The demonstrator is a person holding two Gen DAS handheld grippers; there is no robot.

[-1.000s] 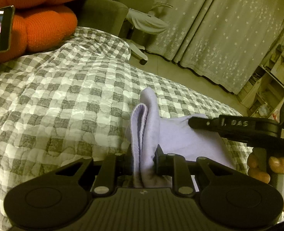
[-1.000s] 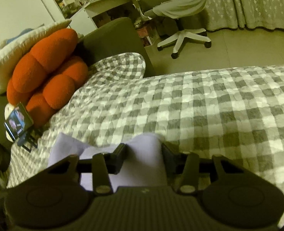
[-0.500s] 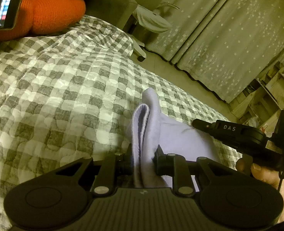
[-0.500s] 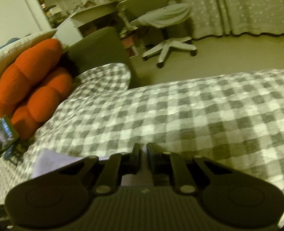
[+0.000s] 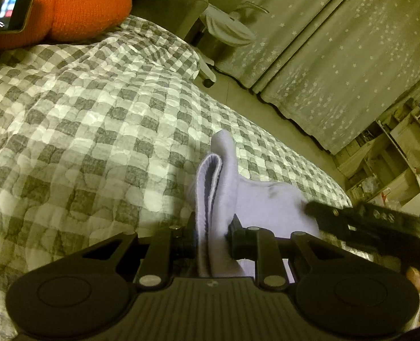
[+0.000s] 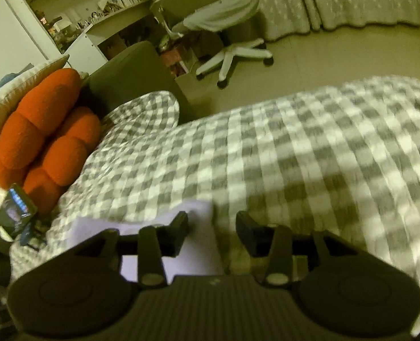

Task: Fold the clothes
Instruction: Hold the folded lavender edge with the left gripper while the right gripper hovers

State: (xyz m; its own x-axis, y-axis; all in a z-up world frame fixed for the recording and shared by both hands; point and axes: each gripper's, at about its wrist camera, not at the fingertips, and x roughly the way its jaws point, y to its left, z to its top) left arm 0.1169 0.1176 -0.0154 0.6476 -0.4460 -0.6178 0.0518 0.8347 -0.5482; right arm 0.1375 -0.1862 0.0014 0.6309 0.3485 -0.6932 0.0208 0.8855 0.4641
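Note:
A lilac garment (image 5: 264,201) lies on the grey-and-white checked quilt (image 5: 82,130). My left gripper (image 5: 211,238) is shut on a doubled-over fold of it that stands upright between the fingers. My right gripper (image 6: 211,234) is open, with only the quilt between its fingers; the garment (image 6: 158,218) lies flat under and beside its left finger. In the left wrist view the right gripper (image 5: 360,221) is at the garment's right edge, held by a hand.
An orange cushion (image 6: 42,133) and a phone on a stand (image 6: 15,209) are at the head of the bed. A dark armchair (image 6: 127,76), a white office chair (image 6: 227,25), curtains (image 5: 337,56) and shelves (image 5: 403,153) stand beyond the bed's edge.
My right gripper shut on the garment's edge half a second ago, then opened, let it go and shifted right. My left gripper kept its hold and moved slightly forward.

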